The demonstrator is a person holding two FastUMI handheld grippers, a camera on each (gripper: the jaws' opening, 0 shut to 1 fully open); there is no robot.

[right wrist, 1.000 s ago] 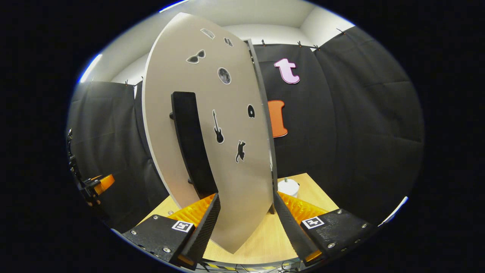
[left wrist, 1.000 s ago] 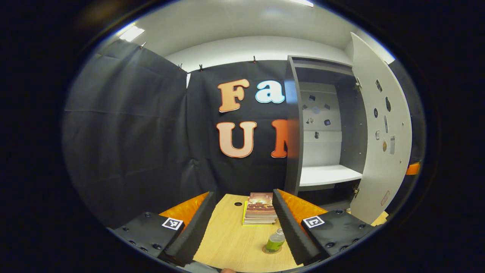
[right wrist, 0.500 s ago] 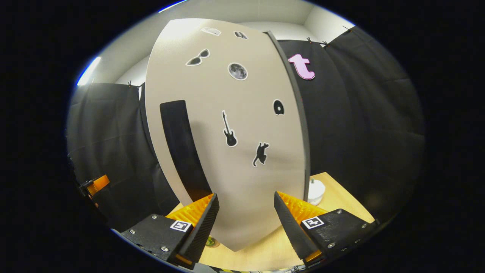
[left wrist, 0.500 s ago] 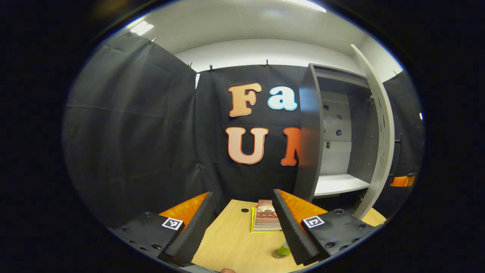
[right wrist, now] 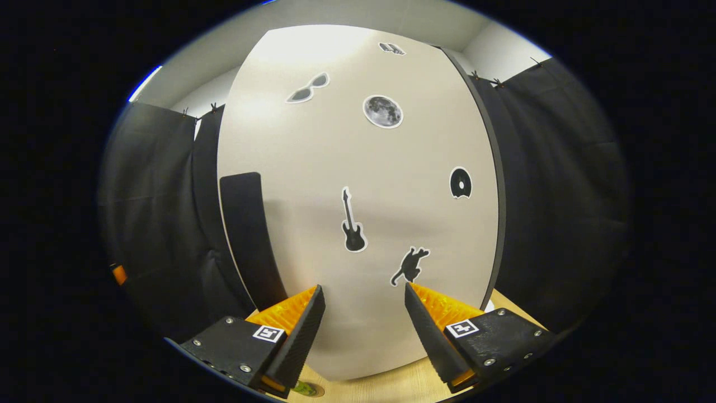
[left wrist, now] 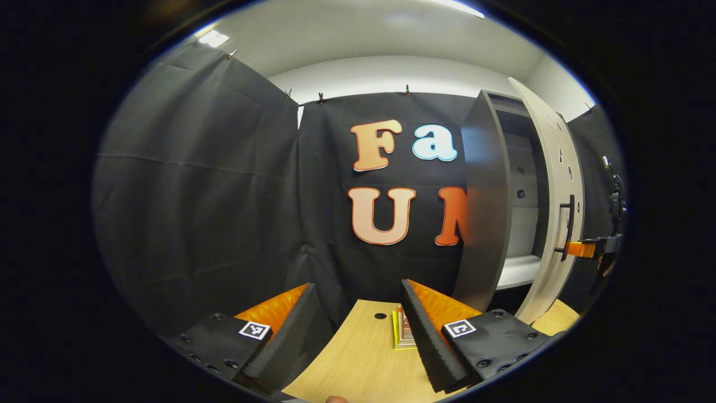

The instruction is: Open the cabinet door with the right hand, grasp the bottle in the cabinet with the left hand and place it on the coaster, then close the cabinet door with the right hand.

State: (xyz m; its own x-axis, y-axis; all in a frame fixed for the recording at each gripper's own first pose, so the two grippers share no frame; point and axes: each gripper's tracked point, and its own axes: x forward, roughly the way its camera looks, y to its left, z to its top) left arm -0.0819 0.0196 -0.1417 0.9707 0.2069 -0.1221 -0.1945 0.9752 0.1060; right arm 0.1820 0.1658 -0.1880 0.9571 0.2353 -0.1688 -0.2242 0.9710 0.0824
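The pale cabinet door [right wrist: 358, 168], stuck with small black stickers, stands close in front of my right gripper [right wrist: 362, 286], which is open with nothing between its fingers. The door's black handle [right wrist: 246, 235] is to the gripper's left. At the bottom edge a bit of the green bottle [right wrist: 305, 388] shows on its coaster. In the left gripper view the door [left wrist: 554, 184] is only a narrow gap from the dark cabinet [left wrist: 486, 212], and the right gripper [left wrist: 584, 249] is at the door's outer face. My left gripper [left wrist: 358, 285] is open and empty above the wooden table [left wrist: 358, 364].
A stack of books [left wrist: 404, 333] lies on the table, partly hidden behind my left gripper's right finger. A small round hole [left wrist: 380, 315] marks the table's far edge. Black cloth walls close in the booth on all sides.
The door has swung most of the way toward the cabinet, with my right gripper following it. My left gripper view has turned left and up, so the bottle has slid out of it.
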